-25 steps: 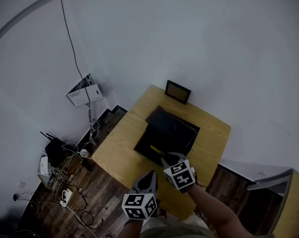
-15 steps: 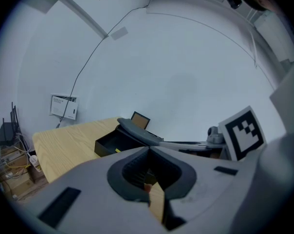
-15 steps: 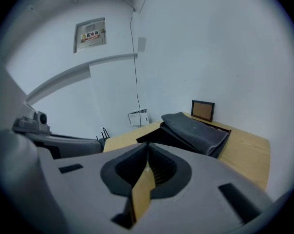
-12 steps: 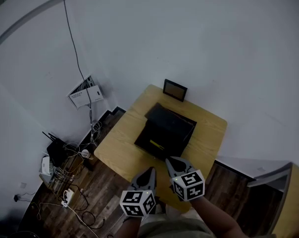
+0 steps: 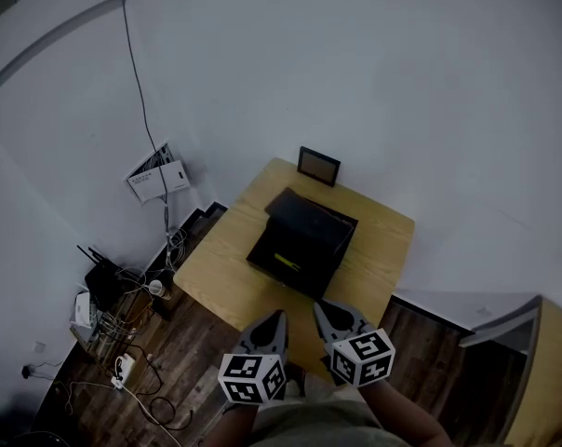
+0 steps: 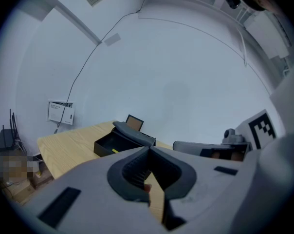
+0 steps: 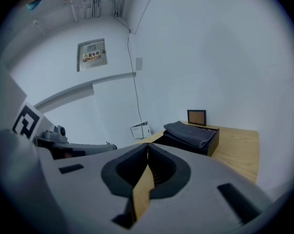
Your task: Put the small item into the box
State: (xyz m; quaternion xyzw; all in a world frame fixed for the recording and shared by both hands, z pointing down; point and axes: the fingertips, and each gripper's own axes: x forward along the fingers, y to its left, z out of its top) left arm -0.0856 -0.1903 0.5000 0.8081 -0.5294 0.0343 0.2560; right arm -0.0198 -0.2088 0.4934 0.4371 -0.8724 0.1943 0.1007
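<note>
- My left gripper [image 5: 277, 318] and right gripper [image 5: 322, 309] hang just off the near edge of the table [image 5: 216, 282], each with its jaws pressed together on nothing.
- The small yellow item [image 5: 286, 261] lies inside the open black box [image 5: 332, 250]. I judge the job done, so no grip is needed.
- The left gripper view shows the item in the box. The right gripper view shows only its dark lid side.

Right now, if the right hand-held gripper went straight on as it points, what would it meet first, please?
Probably the open black box on the table; the shut, empty right hand-held gripper aims about at it, though it may pass just beside it.
</note>
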